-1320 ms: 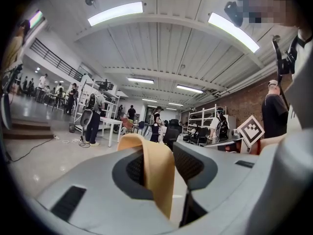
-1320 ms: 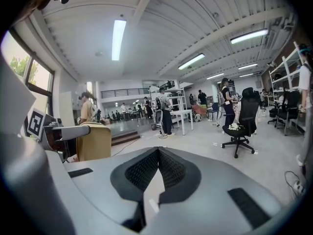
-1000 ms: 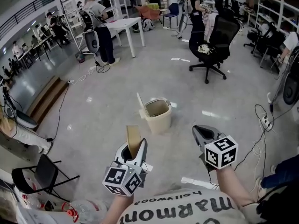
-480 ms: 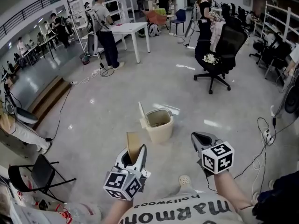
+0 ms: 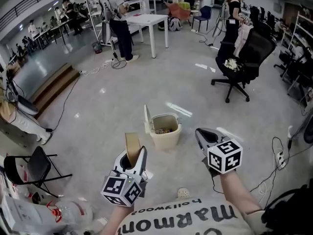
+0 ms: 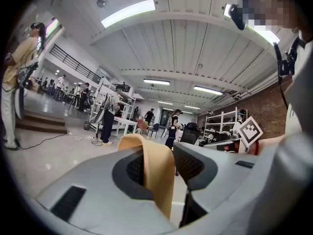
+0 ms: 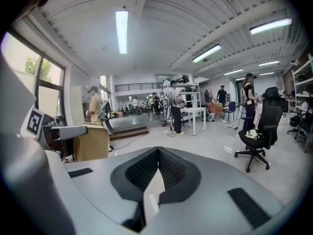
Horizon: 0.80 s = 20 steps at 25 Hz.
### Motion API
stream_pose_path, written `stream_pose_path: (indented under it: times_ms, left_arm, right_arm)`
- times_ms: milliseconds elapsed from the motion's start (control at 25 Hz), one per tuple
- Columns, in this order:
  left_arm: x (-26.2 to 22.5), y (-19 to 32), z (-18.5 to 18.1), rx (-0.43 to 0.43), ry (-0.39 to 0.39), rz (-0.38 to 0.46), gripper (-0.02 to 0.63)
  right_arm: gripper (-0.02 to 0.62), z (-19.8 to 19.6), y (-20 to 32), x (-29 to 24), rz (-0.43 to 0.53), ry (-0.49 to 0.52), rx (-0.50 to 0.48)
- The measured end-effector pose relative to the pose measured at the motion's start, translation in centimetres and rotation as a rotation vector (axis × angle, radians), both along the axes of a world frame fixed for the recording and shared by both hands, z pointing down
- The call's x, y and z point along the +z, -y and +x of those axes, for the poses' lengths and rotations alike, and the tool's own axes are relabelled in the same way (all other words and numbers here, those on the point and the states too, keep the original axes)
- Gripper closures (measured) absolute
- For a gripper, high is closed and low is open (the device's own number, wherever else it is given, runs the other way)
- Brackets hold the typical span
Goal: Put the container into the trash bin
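Observation:
A flat tan container (image 5: 132, 148) stands upright between the jaws of my left gripper (image 5: 133, 158), which is shut on it; in the left gripper view the tan container (image 6: 155, 168) fills the gap between the grey jaws. The cream trash bin (image 5: 163, 128) sits on the floor just ahead, its lid tipped open to the left, with some rubbish inside. My right gripper (image 5: 205, 136) hovers to the bin's right, jaws shut with nothing in them, tips touching in the right gripper view (image 7: 158, 151).
A black office chair (image 5: 243, 58) with flowers on its seat stands ahead right. A white table (image 5: 148, 21) and people are far ahead. A folding chair (image 5: 29, 168) and cables (image 5: 276, 153) flank me. A small white disc (image 5: 183, 193) lies at my feet.
Both grippers and I have moved forward across the floor; the trash bin is now closer, just beyond the jaws. The container stays gripped in the left jaws.

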State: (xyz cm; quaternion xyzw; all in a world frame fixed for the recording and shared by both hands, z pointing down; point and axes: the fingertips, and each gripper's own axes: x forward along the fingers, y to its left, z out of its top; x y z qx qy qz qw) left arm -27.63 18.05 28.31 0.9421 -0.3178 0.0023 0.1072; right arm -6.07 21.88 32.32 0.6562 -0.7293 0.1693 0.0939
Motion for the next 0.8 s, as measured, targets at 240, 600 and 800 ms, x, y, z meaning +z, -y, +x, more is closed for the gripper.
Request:
stream_pose_path:
  times_ms: [240,600,800]
  left_arm:
    - [0.6,2.4,1.8,-0.086,0.011,-0.007,0.49]
    - [3.0,4.3,4.6,-0.169,0.017,-0.039,0.491]
    - [4.5,4.4,6.5,-0.18,0.046,-0.078,0.491]
  right_arm:
    - [0.592,2.8,3.9,1.3,-0.02,0.001,-0.064]
    - [0.592,6.2,7.5,3.6,-0.056,-0.005,-0.138]
    - [0.592,7.8,8.3,5.2,-0.085,0.018,-0.155]
